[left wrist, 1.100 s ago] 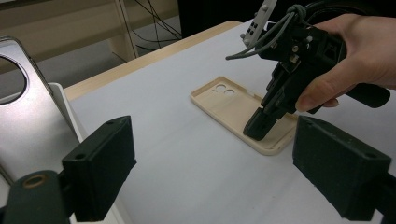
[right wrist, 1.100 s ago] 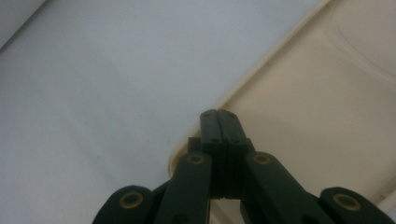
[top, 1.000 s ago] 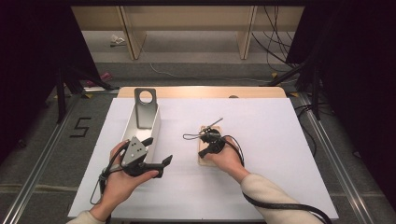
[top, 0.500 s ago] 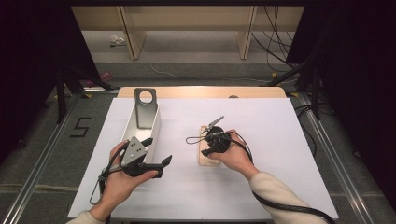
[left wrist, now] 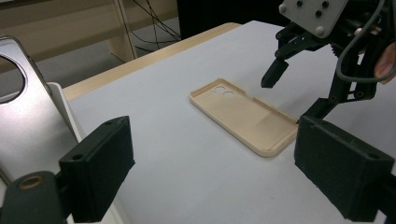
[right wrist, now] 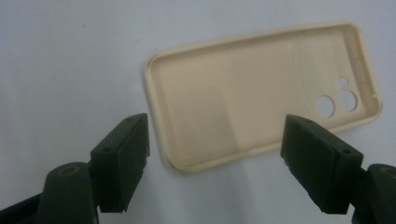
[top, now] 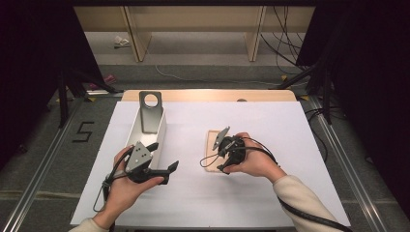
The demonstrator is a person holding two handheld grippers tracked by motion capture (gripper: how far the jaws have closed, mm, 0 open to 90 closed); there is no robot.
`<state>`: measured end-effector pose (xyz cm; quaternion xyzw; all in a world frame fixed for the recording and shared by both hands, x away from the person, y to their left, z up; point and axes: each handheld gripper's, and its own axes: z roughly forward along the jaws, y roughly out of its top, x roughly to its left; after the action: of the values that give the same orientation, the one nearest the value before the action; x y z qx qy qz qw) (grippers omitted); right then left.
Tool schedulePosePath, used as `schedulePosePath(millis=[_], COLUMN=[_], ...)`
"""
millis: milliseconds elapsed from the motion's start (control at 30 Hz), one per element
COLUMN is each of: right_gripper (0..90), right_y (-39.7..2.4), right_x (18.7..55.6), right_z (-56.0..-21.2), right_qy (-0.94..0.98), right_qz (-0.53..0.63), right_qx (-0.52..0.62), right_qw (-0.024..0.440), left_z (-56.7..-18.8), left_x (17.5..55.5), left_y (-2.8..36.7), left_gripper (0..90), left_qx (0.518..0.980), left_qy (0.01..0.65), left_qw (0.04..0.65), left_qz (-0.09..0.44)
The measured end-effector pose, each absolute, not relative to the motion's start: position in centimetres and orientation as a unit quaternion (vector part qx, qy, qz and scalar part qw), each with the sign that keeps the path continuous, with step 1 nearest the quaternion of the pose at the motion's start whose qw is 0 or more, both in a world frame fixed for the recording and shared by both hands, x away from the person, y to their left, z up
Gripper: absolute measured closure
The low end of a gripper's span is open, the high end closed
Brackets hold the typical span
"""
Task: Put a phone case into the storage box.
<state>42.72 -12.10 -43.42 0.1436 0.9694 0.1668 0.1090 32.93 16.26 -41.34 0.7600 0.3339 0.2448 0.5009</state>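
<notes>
A beige phone case (top: 212, 138) lies hollow side up on the white sheet, its camera holes toward the far end. Just above its near end hovers my right gripper (top: 218, 153). Its jaws have just been opening and now stand wide, with the case (right wrist: 261, 102) flat on the sheet below them, untouched by the right gripper (right wrist: 215, 163). My left gripper (top: 163, 156) is open and holds nothing, beside the near end of a white box (top: 162, 130). In the left gripper view the case (left wrist: 243, 114) lies ahead of the left gripper (left wrist: 210, 177), under the right gripper (left wrist: 294, 95).
A silver slab with a round hole (top: 150, 110) stands tilted in the white box. The white sheet (top: 290, 145) covers a wooden table (top: 203, 95). Beyond the far edge lie cables on the floor (top: 193, 77); dark stands flank both sides.
The right gripper's jaws have gone from shut to wide apart and the hand has lifted a little and drifted right, uncovering more of the case. The left hand has not moved.
</notes>
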Motion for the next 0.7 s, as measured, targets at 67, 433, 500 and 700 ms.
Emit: schedulePosePath(millis=[67, 433, 500, 700], right_gripper=[21.7, 26.9, 28.1, 33.2], right_y=[-12.1, -11.4, -11.3, -10.7], right_x=[42.7, 41.9, 41.9, 41.8], right_z=[-43.6, -43.7, -43.8, -44.3], right_qy=[0.971, 0.981, 0.982, 0.984], right_qz=[0.158, 0.125, 0.121, 0.106], right_qx=[0.135, 0.087, 0.084, 0.063], right_qw=[0.115, 0.117, 0.119, 0.124], left_z=[-41.4, -41.3, -41.3, -41.3], left_x=[32.9, 32.9, 32.9, 32.9], left_y=[16.3, 16.3, 16.3, 16.2], left_gripper=[11.6, 11.6, 11.7, 11.6], left_qx=[0.760, 0.759, 0.759, 0.759], left_qy=[0.334, 0.334, 0.334, 0.334], left_qw=[0.501, 0.502, 0.502, 0.502], left_qz=[0.244, 0.245, 0.245, 0.244])
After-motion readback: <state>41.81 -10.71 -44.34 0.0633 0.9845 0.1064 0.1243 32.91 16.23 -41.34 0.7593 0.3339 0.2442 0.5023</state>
